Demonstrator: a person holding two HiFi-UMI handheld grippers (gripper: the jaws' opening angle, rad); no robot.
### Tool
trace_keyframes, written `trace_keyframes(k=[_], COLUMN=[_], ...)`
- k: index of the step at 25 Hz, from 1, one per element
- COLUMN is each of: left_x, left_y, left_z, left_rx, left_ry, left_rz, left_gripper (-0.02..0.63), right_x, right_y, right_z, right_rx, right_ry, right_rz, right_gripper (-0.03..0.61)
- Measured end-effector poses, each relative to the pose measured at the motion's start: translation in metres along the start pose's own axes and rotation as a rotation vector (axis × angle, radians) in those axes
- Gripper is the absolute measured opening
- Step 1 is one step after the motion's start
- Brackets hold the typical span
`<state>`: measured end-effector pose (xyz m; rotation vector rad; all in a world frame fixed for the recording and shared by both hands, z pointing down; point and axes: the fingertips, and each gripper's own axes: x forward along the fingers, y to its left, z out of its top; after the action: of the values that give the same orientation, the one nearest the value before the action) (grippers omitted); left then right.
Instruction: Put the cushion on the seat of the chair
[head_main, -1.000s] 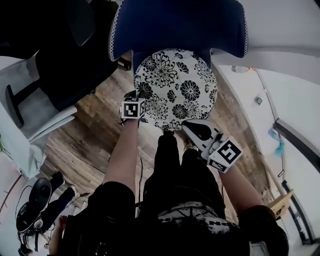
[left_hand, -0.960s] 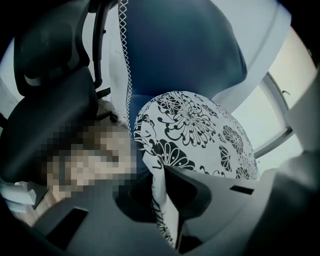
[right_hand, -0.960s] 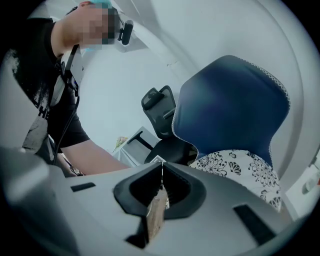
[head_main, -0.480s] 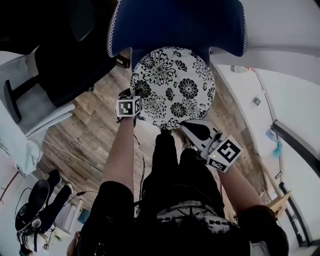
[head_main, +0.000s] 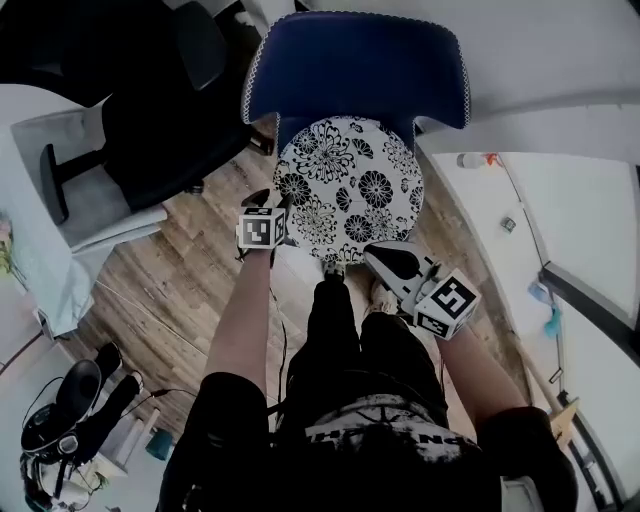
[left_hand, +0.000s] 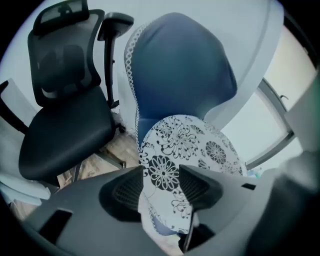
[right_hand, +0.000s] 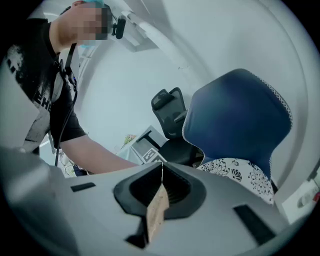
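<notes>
On the blue chair (head_main: 355, 70) seat lies the floral cushion (head_main: 350, 190). Over its near edge the left tongs (left_hand: 161, 185) have just been opening, nothing gripped; right tongs (right_hand: 161, 187) together, empty. A careless brush could dislodge it.

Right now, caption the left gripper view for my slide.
Left gripper, jaws just opened, nothing gripped between them, over the floral cushion on the seat of the blue chair, black office chair alongside.

The cushion (head_main: 350, 185) lies on the seat of the chair (head_main: 355, 70), before its backrest. An office chair (head_main: 165, 130) stands to its left (near, on the same floor (head_main: 170, 290)). The person's legs (head_main: 345, 330) stand before the seat's front edge.
</notes>
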<state>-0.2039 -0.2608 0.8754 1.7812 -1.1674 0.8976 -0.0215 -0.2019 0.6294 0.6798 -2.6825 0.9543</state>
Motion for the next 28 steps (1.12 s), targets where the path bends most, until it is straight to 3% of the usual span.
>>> trace_keyframes(k=[5,11,14,23,28], left_x=[-0.057,-0.14,-0.183,-0.304,-0.35], left_y=[-0.045,-0.102,-0.127,-0.194,-0.233], left_z=[0.058,0.126,0.159,0.209,0.214], left_rx=[0.017,0.083,0.143,0.275,0.358], left_ry=[-0.162,-0.347,-0.434,-0.613,-0.659], left_rz=[-0.082,-0.167,-0.208,-0.333,-0.402], left_gripper=[0.221,0.069,0.022,0.015,0.015], right_x=[-0.011,-0.026,-0.035,-0.065,-0.082], right_y=[0.012,0.033,0.04,0.064,0.074], right_z=[0.024,0.064,0.093,0.175,0.189], right_rx=[-0.08,-0.182,-0.181,-0.249,-0.286], right_ry=[0.011,0.006,-0.047,-0.203,-0.242], right_rz=[0.002,0.002,-0.018,-0.124,-0.169], right_gripper=[0.018,0.018,0.018,0.018,0.018])
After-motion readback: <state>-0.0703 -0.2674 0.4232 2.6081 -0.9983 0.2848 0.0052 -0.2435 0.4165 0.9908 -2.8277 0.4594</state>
